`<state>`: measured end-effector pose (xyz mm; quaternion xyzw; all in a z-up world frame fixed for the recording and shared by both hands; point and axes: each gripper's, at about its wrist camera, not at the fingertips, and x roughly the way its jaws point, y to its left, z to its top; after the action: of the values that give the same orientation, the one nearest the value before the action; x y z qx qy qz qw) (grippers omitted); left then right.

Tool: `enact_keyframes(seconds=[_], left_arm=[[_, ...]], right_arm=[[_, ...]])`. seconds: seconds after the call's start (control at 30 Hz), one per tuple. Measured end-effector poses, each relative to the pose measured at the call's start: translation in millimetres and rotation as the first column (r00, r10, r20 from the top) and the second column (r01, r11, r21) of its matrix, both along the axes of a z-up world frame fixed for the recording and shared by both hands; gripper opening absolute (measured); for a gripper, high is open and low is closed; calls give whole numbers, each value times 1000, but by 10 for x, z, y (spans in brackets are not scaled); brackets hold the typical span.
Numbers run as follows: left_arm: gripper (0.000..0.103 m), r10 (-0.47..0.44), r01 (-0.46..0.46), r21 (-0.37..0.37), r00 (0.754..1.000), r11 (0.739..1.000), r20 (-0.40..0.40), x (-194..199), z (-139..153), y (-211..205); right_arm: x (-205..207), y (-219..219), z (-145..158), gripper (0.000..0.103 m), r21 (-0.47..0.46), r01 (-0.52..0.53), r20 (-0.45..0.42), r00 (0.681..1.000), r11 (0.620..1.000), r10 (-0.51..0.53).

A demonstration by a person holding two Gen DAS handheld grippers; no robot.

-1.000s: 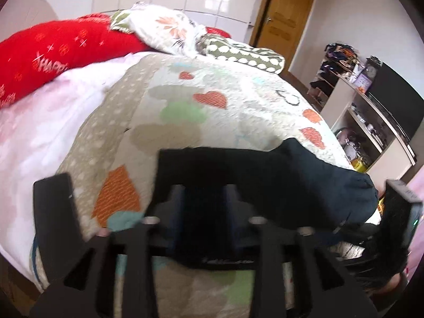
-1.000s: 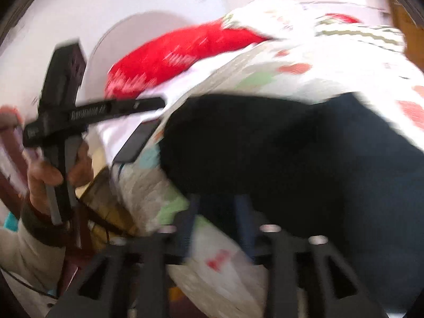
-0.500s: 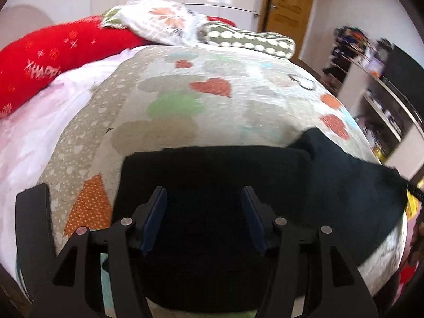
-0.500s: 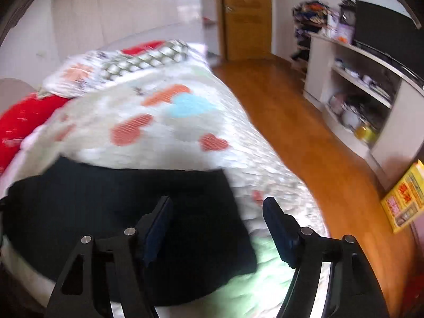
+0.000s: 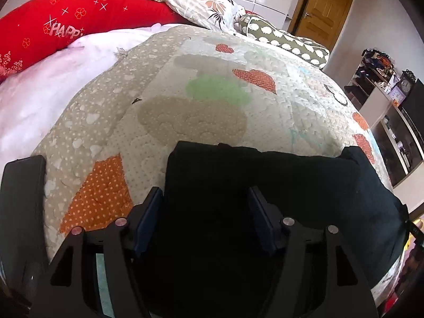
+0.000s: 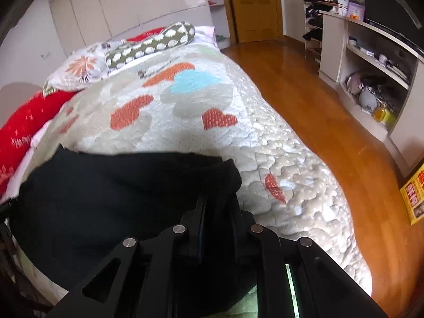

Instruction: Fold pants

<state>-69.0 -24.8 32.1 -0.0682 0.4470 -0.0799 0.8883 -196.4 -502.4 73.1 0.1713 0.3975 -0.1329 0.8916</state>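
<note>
The black pants [image 5: 278,185] lie folded into a long band across the near end of the quilted bed [image 5: 212,92]. My left gripper [image 5: 205,206] is open, its fingers spread over the left end of the pants. In the right wrist view the pants [image 6: 119,198] fill the lower left. My right gripper [image 6: 216,212] is shut on the pants' right end, with black cloth bunched between its narrow jaws.
A red bolster [image 5: 66,26], a floral pillow [image 5: 198,0] and a green spotted bolster [image 6: 151,45] lie at the bed's far end. Wooden floor [image 6: 331,119], a white shelf unit [image 6: 371,66] and a door [image 6: 254,5] are to the right. A yellow box [image 6: 413,193] lies on the floor.
My right gripper was open half a second ago and has closed on the pants' right end. My left gripper opened a second ago and stays open over the left end.
</note>
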Motion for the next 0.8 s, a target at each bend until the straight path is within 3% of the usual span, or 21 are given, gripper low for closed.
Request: enact_keyframes(seconds=[0.1, 0.2, 0.37, 0.6, 0.67, 0.7, 0.73, 0.8], left_arm=[[65, 9, -9, -2, 1000, 1000, 3, -53, 101, 13], [65, 28, -28, -7, 999, 1000, 40, -93, 231, 30], [65, 46, -46, 0, 996, 999, 76, -51, 323, -3], [65, 43, -45, 42, 998, 998, 42, 52, 204, -86], [65, 41, -43, 51, 999, 998, 34, 68, 169, -88], [65, 42, -44, 53, 999, 998, 31, 67, 154, -79], [65, 44, -46, 49, 999, 998, 27, 75, 135, -64], [70, 52, -53, 23, 999, 998, 15, 88, 86, -15]], right_arm=[[-40, 56, 277, 42, 39, 7, 94, 996, 999, -10], [151, 369, 519, 57, 38, -126, 151, 981, 991, 119], [806, 1138, 622, 59, 3, -362, 161, 920, 932, 357], [1683, 2109, 279, 60, -57, -569, 25, 821, 820, 571], [1820, 2252, 135, 52, -58, -600, -28, 800, 798, 600], [1847, 2283, 92, 18, -52, -607, -49, 795, 793, 605], [1877, 2297, 32, 1, -56, -604, -75, 796, 795, 600], [1894, 2234, -28, 1, -45, -592, -79, 805, 805, 588]])
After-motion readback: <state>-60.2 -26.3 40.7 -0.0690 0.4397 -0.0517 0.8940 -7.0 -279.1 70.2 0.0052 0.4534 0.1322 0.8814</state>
